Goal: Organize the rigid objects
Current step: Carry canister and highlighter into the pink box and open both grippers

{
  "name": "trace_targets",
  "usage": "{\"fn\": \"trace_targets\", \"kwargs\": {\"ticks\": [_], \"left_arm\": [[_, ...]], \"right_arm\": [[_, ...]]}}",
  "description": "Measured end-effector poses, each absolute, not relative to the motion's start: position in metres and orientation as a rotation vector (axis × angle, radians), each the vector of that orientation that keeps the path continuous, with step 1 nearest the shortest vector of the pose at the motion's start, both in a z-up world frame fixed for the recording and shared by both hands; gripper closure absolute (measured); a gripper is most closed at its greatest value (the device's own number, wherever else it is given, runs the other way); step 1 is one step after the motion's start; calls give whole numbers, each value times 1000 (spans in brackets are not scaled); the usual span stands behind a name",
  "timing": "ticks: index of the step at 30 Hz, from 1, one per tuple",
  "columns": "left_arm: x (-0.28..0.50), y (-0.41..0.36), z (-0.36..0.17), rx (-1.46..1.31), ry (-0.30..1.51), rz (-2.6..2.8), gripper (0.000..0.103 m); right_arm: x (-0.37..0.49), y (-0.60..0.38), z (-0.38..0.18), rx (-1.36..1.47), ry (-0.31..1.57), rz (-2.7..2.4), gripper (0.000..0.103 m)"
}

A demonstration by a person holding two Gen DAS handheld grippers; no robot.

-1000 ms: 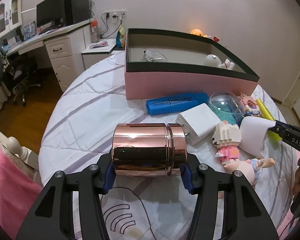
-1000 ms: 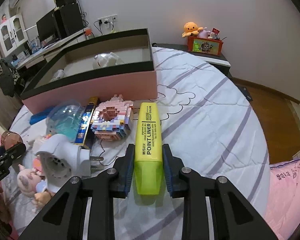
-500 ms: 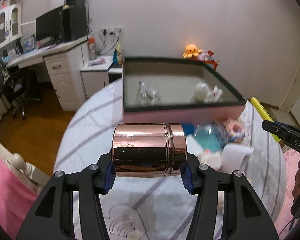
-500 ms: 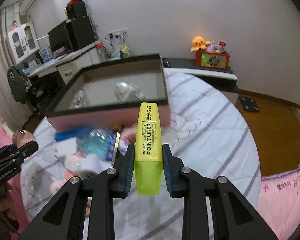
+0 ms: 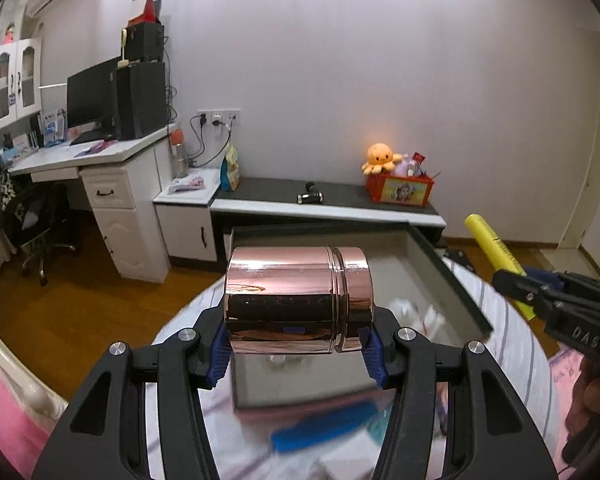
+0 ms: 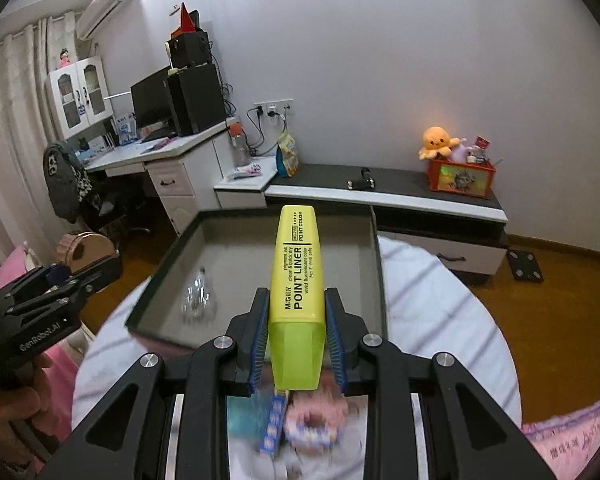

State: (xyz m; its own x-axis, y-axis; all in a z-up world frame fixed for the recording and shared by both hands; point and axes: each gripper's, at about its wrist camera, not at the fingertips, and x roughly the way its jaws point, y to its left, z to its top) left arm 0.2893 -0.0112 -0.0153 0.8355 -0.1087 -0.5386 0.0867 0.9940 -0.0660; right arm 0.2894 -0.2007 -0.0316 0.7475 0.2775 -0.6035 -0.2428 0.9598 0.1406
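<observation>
Between the blue pads of the left gripper [image 5: 298, 344], left wrist view: rose-gold metal canister [image 5: 298, 300], mirror finish, lying sideways with its lid end to the right. Jaws set wide, clamped on both flat ends, canister held in the air above the open box [image 5: 446, 260]. Box has a dark rim, grey floor, blurred white items inside. Right gripper [image 5: 512, 280] at frame edge grips a yellow highlighter [image 5: 494, 252].

Right wrist view: right gripper [image 6: 297, 332] jaws narrow, pinching the highlighter [image 6: 298, 280] near its translucent cap; black "POINT LINER" print; barrel points out over the box [image 6: 376, 264]. Left gripper [image 6: 80, 276] with canister [image 6: 86, 250] at left.
</observation>
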Motion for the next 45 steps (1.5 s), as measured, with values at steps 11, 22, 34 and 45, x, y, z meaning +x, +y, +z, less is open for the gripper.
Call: {"fn": "trace_targets", "kwargs": {"ticks": [11, 22, 34, 45], "left_arm": [[368, -29, -25, -49, 597, -110, 49], [417, -34, -56, -53, 673, -93, 49], [404, -34, -55, -22, 650, -41, 0], [327, -17, -29, -68, 597, -60, 0]], "right_arm": [[362, -183, -53, 53, 730, 303, 76], [406, -179, -89, 42, 835, 291, 76], [405, -191, -98, 89, 831, 246, 21], [344, -203, -70, 122, 757, 198, 0]]}}
